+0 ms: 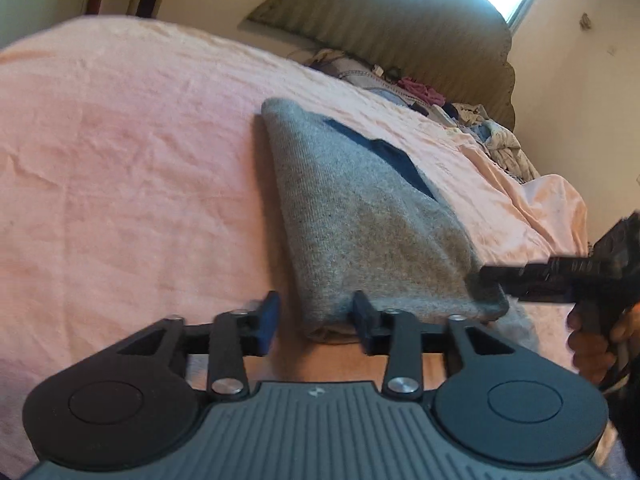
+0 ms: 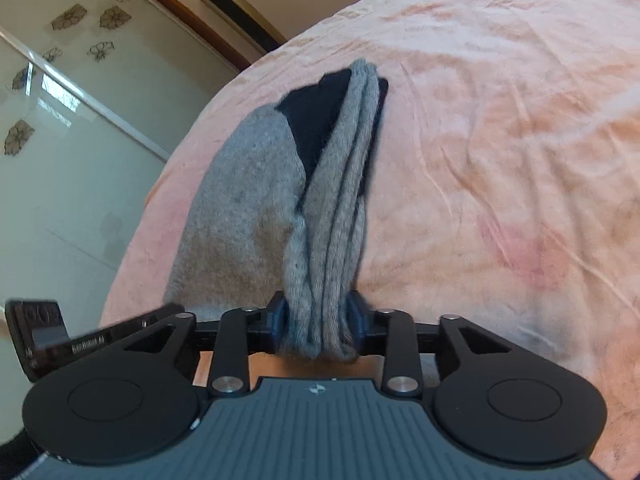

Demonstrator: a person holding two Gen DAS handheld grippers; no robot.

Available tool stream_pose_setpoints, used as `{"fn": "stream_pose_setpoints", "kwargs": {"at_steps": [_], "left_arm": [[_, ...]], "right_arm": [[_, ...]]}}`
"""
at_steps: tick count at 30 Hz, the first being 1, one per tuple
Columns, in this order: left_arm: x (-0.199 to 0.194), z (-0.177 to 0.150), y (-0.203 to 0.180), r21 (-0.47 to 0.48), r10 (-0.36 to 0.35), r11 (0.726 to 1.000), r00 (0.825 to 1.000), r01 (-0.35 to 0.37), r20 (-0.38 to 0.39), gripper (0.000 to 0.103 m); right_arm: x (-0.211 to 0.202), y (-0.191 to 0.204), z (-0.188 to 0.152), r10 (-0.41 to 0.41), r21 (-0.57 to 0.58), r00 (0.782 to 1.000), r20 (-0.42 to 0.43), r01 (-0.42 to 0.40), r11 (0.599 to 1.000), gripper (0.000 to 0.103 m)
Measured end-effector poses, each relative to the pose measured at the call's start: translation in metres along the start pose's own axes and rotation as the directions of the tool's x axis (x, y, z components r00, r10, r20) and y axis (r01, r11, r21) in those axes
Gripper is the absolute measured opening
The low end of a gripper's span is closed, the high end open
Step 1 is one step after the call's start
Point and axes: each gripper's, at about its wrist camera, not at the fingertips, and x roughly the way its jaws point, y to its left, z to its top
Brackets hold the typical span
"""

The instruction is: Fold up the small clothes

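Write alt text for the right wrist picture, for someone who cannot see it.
A black hand-held tool pinches the near edge of a folded grey garment with a dark blue patch, lying on a wrinkled pink bedsheet. Part of a second tool shows at the left edge.

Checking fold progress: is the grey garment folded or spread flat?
Folded: the grey garment lies doubled, several stacked layers bunched between the right gripper.
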Motion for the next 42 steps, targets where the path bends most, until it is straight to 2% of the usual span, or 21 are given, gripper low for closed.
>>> {"fn": "stream_pose_setpoints", "kwargs": {"at_steps": [1, 2, 3, 5, 8, 12, 13, 14, 17, 20, 21, 24, 26, 29, 31, 33, 35, 36, 37, 40, 42], "left_arm": [[-0.005, -0.005, -0.001, 0.026, 0.027, 0.999, 0.998, -0.028, 0.060, 0.088], [-0.009, -0.011, -0.001, 0.040, 0.050, 0.998, 0.991, -0.056, 0.122, 0.093], [-0.009, -0.015, 0.001, 0.046, 0.070, 0.996, 0.986, -0.078, 0.153, 0.093], [0.003, -0.019, 0.005, 0.025, 0.110, 0.993, 0.988, -0.113, 0.108, 0.092], [0.003, -0.018, 0.005, 0.024, 0.120, 0.992, 0.984, -0.124, 0.130, 0.092], [0.004, -0.015, 0.008, 0.005, 0.109, 0.994, 0.985, -0.110, 0.134, 0.092], [0.004, -0.015, 0.009, 0.002, 0.106, 0.994, 0.985, -0.108, 0.135, 0.092], [0.005, -0.015, 0.010, 0.001, 0.105, 0.994, 0.985, -0.106, 0.136, 0.092], [0.004, -0.017, 0.010, -0.001, 0.099, 0.995, 0.985, -0.100, 0.138, 0.094], [0.005, -0.018, 0.012, -0.009, 0.078, 0.997, 0.987, -0.077, 0.139, 0.099], [0.005, -0.017, 0.013, -0.010, 0.074, 0.997, 0.988, -0.073, 0.138, 0.099], [0.001, -0.017, 0.010, -0.010, 0.093, 0.996, 0.985, -0.092, 0.145, 0.099], [-0.009, -0.017, -0.002, 0.030, 0.106, 0.993, 0.979, -0.112, 0.176, 0.098], [-0.021, -0.008, -0.040, 0.178, -0.023, 0.984, 0.971, -0.020, 0.237, 0.099], [-0.010, 0.002, -0.067, 0.291, -0.080, 0.957, 0.972, 0.013, 0.219, 0.099], [0.017, 0.008, -0.084, 0.371, -0.081, 0.929, 0.985, 0.019, 0.154, 0.099], [0.055, 0.010, -0.083, 0.353, -0.034, 0.935, 0.999, 0.028, 0.009, 0.098], [0.070, 0.008, -0.077, 0.332, -0.013, 0.943, 0.999, 0.026, -0.042, 0.099], [0.070, 0.004, -0.077, 0.359, -0.017, 0.933, 1.000, 0.017, -0.003, 0.101], [0.064, 0.004, -0.076, 0.336, -0.022, 0.942, 1.000, 0.027, -0.018, 0.102], [0.052, 0.007, -0.071, 0.271, -0.025, 0.962, 1.000, 0.028, -0.015, 0.102]], "right_arm": [[-0.005, 0.004, 0.010, 0.015, 0.002, 0.999, 0.039, -0.015, 1.000, 0.049], [-0.003, 0.009, 0.026, 0.035, 0.011, 0.997, 0.065, -0.036, 0.999, 0.051], [0.000, 0.013, 0.040, 0.040, 0.019, 0.996, 0.078, -0.042, 0.999, 0.051], [0.018, 0.021, 0.067, 0.026, 0.009, 0.997, 0.070, -0.027, 1.000, 0.051], [0.060, 0.025, 0.096, -0.054, 0.026, 0.999, 0.008, 0.054, 0.998, 0.051], [0.110, 0.012, 0.108, -0.103, 0.072, 0.991, -0.088, 0.110, 0.991, 0.050], [0.116, 0.011, 0.107, -0.110, 0.070, 0.990, -0.085, 0.116, 0.991, 0.041], [0.116, 0.014, 0.106, -0.121, 0.051, 0.990, -0.070, 0.125, 0.991, 0.010], [0.096, 0.018, 0.108, -0.089, 0.007, 0.996, -0.005, 0.089, 0.996, 0.011], [0.103, 0.000, 0.099, -0.175, -0.016, 0.983, -0.049, 0.175, 0.984, 0.005], [0.102, -0.001, 0.093, -0.163, -0.049, 0.986, -0.017, 0.162, 0.986, 0.004], [0.086, 0.007, 0.091, -0.158, -0.015, 0.987, 0.033, 0.159, 0.987, 0.013], [0.065, 0.020, 0.090, -0.179, -0.017, 0.976, 0.122, 0.183, 0.983, 0.036], [0.055, 0.041, 0.087, -0.091, -0.061, 0.986, 0.142, 0.101, 0.993, 0.039], [0.066, 0.056, 0.085, -0.071, -0.101, 0.993, 0.096, 0.080, 0.992, 0.039], [0.085, 0.066, 0.082, -0.089, -0.145, 0.995, 0.044, 0.094, 0.985, 0.041], [0.108, 0.062, 0.075, -0.178, -0.185, 0.983, -0.042, 0.167, 0.968, 0.043], [0.113, 0.055, 0.071, -0.183, -0.215, 0.982, -0.039, 0.171, 0.961, 0.041], [0.111, 0.046, 0.070, -0.144, -0.210, 0.989, -0.019, 0.137, 0.968, 0.040], [0.103, 0.023, 0.076, -0.137, -0.082, 0.990, -0.022, 0.135, 0.987, 0.008], [0.088, 0.033, 0.069, -0.178, -0.127, 0.984, 0.001, 0.177, 0.976, 0.009]]}}
